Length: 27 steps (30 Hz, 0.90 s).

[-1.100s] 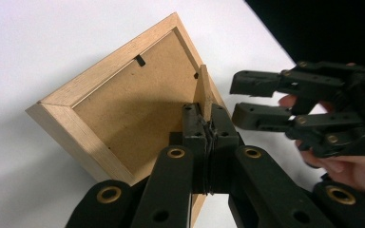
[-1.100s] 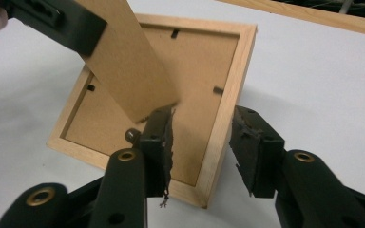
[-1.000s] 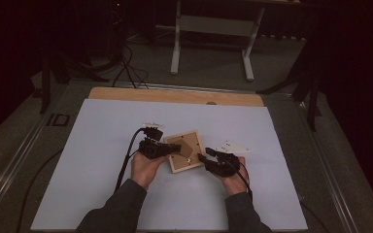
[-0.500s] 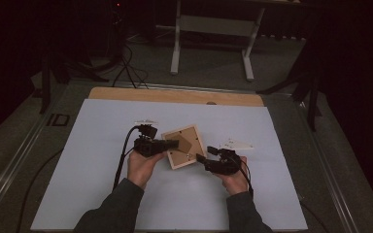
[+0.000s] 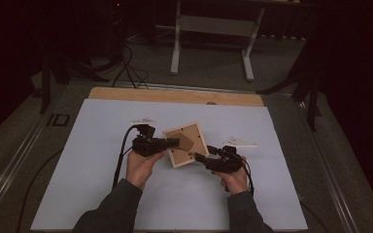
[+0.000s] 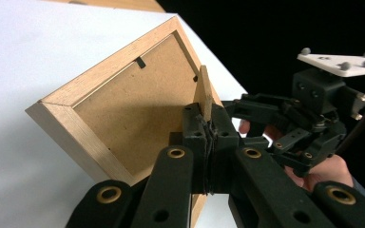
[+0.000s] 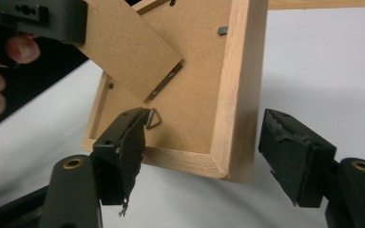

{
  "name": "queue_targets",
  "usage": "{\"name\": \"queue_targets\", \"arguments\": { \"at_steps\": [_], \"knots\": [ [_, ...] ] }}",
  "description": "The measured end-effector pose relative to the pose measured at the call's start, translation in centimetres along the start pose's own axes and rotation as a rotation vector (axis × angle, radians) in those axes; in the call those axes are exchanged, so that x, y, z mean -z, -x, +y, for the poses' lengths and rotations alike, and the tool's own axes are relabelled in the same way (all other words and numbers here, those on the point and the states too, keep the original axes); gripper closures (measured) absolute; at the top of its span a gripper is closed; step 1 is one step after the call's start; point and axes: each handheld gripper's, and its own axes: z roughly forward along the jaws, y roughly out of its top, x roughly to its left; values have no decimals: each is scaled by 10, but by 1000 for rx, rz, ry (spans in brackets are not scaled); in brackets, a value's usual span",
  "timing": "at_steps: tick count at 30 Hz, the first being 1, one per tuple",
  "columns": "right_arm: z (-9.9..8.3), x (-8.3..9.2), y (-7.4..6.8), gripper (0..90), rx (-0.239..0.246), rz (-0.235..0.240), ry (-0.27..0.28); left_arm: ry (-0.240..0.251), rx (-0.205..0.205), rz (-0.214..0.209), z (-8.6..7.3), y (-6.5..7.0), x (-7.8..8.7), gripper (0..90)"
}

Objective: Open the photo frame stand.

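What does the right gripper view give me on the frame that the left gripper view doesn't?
Right gripper view alone: the metal hanging ring beside one pad, and the right gripper with jaws just opened, the frame's corner between them untouched. Left gripper view alone: the left gripper shut on the stand flap's edge, and the white plate topping the other gripper. Both: the wooden picture frame's fibreboard back.

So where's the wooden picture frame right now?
In the high view the picture frame is mid-table over the white sheet, back side up, between the left gripper, shut on its stand flap, and the open right gripper.
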Motion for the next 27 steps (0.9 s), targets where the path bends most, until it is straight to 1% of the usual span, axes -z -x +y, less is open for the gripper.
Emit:
{"name": "queue_targets", "arguments": {
  "at_steps": [1, 3, 6, 9, 12, 16, 19, 20, 21, 23, 25, 27],
  "knots": [
    [0, 0, 0, 320, 0, 0, 0, 0, 0, 0, 0, 0, 0, 886],
    [1, 1, 1, 339, -15, 25, 9, 12, -11, -16, 0, 0, 1, 886],
    [2, 2, 1, 350, -27, 34, 11, 22, -14, -28, 0, -1, 2, 886],
    [3, 5, 2, 386, -54, 50, 27, 34, -22, -41, 0, -1, 3, 885],
    [3, 7, 4, 405, -66, 63, 43, 51, -27, -53, 0, 0, 4, 885],
    [4, 8, 4, 400, -74, 68, 51, 69, -40, -66, -1, 1, 3, 886],
    [4, 8, 4, 420, -77, 73, 53, 69, -46, -69, -1, 2, 2, 884],
    [4, 9, 4, 432, -80, 70, 51, 69, -54, -74, -1, 1, 3, 884],
    [5, 11, 5, 455, -89, 76, 56, 68, -55, -76, -1, 1, 3, 883],
    [5, 12, 6, 467, -94, 80, 63, 67, -56, -77, -1, 0, 4, 882],
    [5, 12, 5, 469, -94, 78, 64, 67, -57, -77, -1, 0, 4, 882],
    [6, 12, 3, 477, -90, 67, 63, 64, -72, -75, -1, -1, 5, 880]
  ]
}}
